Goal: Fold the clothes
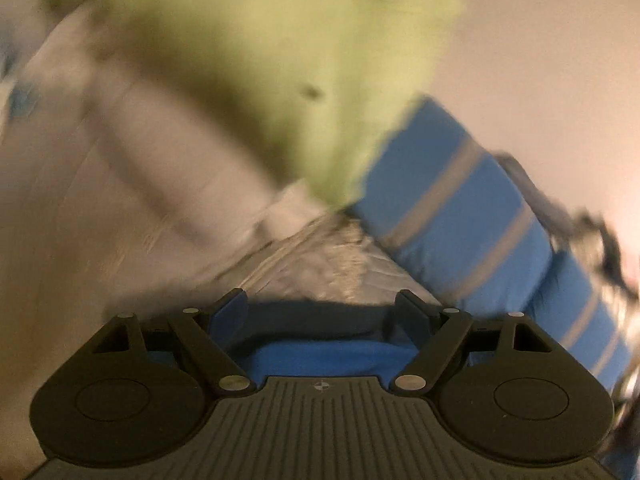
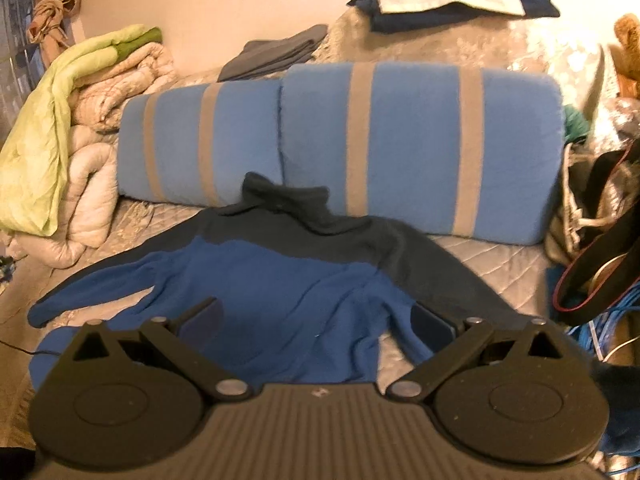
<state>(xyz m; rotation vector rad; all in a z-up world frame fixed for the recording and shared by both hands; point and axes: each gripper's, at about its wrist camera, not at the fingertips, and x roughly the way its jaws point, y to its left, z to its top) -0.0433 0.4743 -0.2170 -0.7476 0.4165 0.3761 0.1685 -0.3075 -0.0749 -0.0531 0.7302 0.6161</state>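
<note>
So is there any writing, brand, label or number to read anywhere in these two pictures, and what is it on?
No words or numbers can be read in either view.
Left gripper: a small round crosshair mark on its ribbed body, a sign and not text.
Right gripper: a tiny pale mark in the same spot, too blurred to read.
Blue and navy sweater: no label or print shows.
Blue striped cushions: plain grey bands, no text.

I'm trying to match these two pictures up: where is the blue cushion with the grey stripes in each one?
Left wrist view: the striped blue cushion runs slantwise down the right side, blurred, below the green bedding.
Right wrist view: the cushion lies straight across the middle, behind the blue sweater.
Shared landmark: the green bedding, at the far left in the right wrist view.
</note>
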